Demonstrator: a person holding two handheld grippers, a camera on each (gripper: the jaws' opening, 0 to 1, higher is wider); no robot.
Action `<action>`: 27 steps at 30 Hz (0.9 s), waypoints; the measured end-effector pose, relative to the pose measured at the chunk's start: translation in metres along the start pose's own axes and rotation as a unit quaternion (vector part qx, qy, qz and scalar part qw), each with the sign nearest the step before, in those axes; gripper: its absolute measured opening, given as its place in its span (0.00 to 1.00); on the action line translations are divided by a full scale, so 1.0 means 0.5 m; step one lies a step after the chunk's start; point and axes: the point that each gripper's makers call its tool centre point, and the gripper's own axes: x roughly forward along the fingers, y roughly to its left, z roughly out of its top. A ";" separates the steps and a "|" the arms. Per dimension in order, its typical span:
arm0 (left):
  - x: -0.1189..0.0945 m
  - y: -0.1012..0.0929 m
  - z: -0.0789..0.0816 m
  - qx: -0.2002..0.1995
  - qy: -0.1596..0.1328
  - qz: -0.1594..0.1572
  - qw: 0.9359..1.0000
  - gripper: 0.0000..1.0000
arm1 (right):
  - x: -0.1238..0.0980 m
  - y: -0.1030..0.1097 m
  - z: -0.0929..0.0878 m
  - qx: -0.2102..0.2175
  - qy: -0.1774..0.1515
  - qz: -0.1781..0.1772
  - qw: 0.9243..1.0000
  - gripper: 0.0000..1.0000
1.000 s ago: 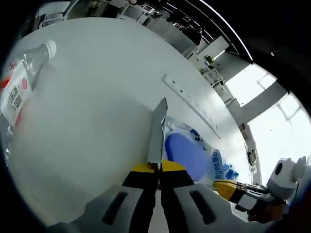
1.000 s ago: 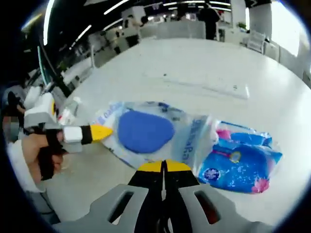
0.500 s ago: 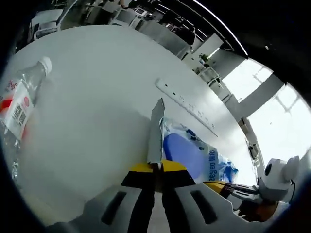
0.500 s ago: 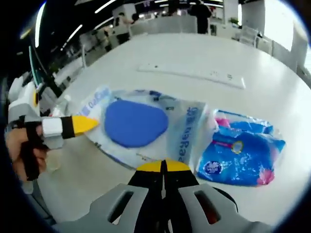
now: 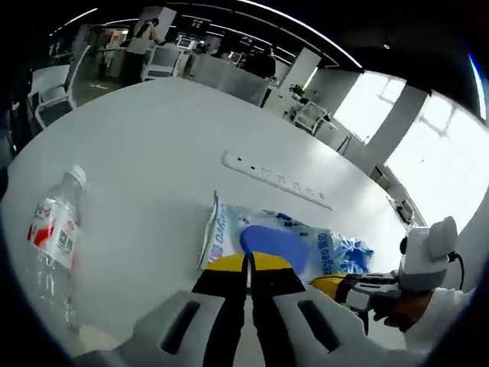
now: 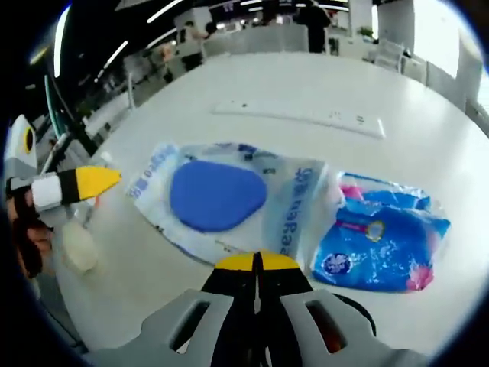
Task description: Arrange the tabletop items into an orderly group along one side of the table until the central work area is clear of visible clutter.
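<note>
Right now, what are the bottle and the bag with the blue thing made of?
The bottle looks like clear, thin plastic: see-through with a white cap. The bag looks like glossy plastic film: it wrinkles and shines. The blue thing inside looks matte, perhaps sponge.

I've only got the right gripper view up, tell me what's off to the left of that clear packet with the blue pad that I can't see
Observer: In the left gripper view a water bottle with a red and white label lies on the table, apart from the clear packet.
Operator: Okay, and the left gripper, open or shut?
Observer: The left gripper has its jaws together, with nothing between them.
Operator: Anyone near the table on that side?
Observer: A person stands far off beyond the table's far edge, by some chairs.
</note>
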 end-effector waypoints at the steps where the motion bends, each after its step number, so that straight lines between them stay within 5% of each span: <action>1: 0.008 0.003 -0.004 -0.002 0.004 0.001 1.000 0.00 | 0.001 -0.001 0.000 0.002 -0.002 0.000 1.000 0.00; 4: 0.026 0.027 -0.031 -0.037 0.038 0.018 0.998 0.00 | 0.000 -0.002 0.001 0.009 -0.003 0.007 1.000 0.00; 8: 0.042 0.048 -0.053 0.015 0.075 0.033 0.997 0.00 | -0.002 0.000 0.001 0.005 0.001 0.014 1.000 0.00; 12: 0.057 0.070 -0.078 -0.013 0.096 0.041 0.995 0.00 | 0.000 -0.001 -0.001 0.010 -0.002 0.018 1.000 0.00; 16: 0.054 0.058 -0.076 0.010 0.089 0.037 0.995 0.00 | 0.000 -0.001 -0.001 0.012 -0.007 0.021 1.000 0.00; 20: 0.057 0.059 -0.070 0.081 0.059 0.045 0.994 0.00 | 0.000 -0.002 -0.001 0.027 -0.010 0.025 0.999 0.00; 25: 0.056 0.063 -0.071 0.019 0.039 0.050 0.998 0.00 | -0.001 0.000 -0.001 0.023 -0.014 0.031 0.999 0.00; 27: 0.058 0.065 -0.070 0.025 0.045 0.049 0.997 0.00 | 0.000 0.001 -0.002 0.014 -0.014 0.030 0.999 0.00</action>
